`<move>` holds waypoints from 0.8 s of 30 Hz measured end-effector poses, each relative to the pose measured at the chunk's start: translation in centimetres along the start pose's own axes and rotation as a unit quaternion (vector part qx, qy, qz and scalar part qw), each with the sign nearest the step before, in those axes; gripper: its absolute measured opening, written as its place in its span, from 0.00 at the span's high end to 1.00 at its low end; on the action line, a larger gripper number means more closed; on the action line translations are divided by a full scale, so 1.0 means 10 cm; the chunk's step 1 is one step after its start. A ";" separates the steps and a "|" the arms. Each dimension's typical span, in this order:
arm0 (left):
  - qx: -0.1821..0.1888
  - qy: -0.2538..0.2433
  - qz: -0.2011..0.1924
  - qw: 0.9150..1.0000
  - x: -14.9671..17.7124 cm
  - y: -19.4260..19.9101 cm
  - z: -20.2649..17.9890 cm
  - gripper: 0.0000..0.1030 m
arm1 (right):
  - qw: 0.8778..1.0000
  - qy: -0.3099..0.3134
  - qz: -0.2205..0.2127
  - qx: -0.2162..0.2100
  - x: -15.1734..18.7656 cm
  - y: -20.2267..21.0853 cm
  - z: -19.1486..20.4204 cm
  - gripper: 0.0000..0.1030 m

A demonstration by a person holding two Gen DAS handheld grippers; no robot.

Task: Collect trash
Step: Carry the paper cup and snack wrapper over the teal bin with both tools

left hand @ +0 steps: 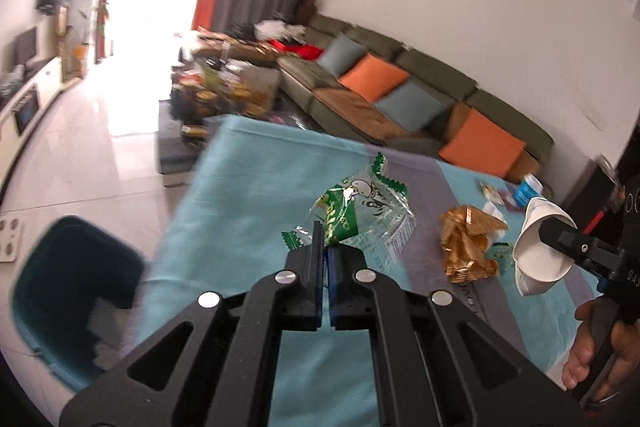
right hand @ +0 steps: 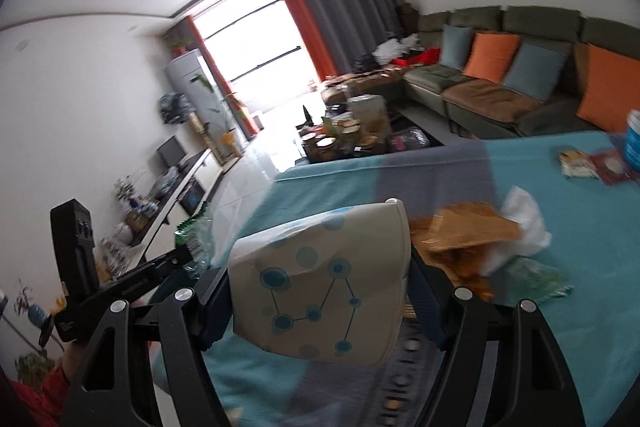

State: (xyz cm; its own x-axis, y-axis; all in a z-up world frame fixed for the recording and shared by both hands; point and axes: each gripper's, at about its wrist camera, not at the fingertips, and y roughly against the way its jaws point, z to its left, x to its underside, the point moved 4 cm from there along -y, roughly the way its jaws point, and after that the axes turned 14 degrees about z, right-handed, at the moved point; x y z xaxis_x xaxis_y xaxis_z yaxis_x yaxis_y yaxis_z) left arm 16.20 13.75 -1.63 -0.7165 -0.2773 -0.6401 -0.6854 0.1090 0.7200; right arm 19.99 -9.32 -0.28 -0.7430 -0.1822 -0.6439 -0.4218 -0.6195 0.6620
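Left wrist view: the left gripper [left hand: 325,247] has its fingers clenched on a corner of the green-and-clear snack wrapper [left hand: 356,215], which is pinched only at its edge above the turquoise cloth on the counter [left hand: 248,187]. The teal trash bin [left hand: 68,291] stands on the floor to the left, beside the counter. With so thin a hold, the slick film could slide out before it reaches the bin. A crumpled gold wrapper [left hand: 470,243] lies on the cloth.

Right wrist view: the right gripper [right hand: 320,291] has its fingers clamped across a squashed paper cup [right hand: 320,283], carried clear of the cloth. Harder squeezing could buckle it loose. A white tissue [right hand: 520,227] and more packets [right hand: 576,163] lie farther back.
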 end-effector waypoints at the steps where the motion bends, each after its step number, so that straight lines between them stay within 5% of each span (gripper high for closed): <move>1: -0.004 0.004 -0.005 1.000 0.01 0.07 0.05 0.98 | 1.000 0.011 0.000 -0.005 -0.01 -0.02 0.10 0.30; 15: -0.080 0.062 -0.080 0.992 0.33 1.27 0.79 0.98 | 0.987 0.146 0.000 -0.069 -0.13 -0.19 1.33 0.30; 24: -0.122 0.106 -0.095 0.982 0.59 1.65 1.21 0.97 | 0.966 0.228 0.054 -0.112 -0.18 -0.69 2.16 0.30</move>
State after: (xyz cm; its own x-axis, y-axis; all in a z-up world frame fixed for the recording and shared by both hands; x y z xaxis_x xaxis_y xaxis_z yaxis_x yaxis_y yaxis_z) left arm -0.95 25.49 3.22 -0.5177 -0.4661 -0.7175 -0.7341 -0.1886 0.6523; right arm 13.00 11.77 4.58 -0.4487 -0.5402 -0.7119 -0.1945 -0.7185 0.6678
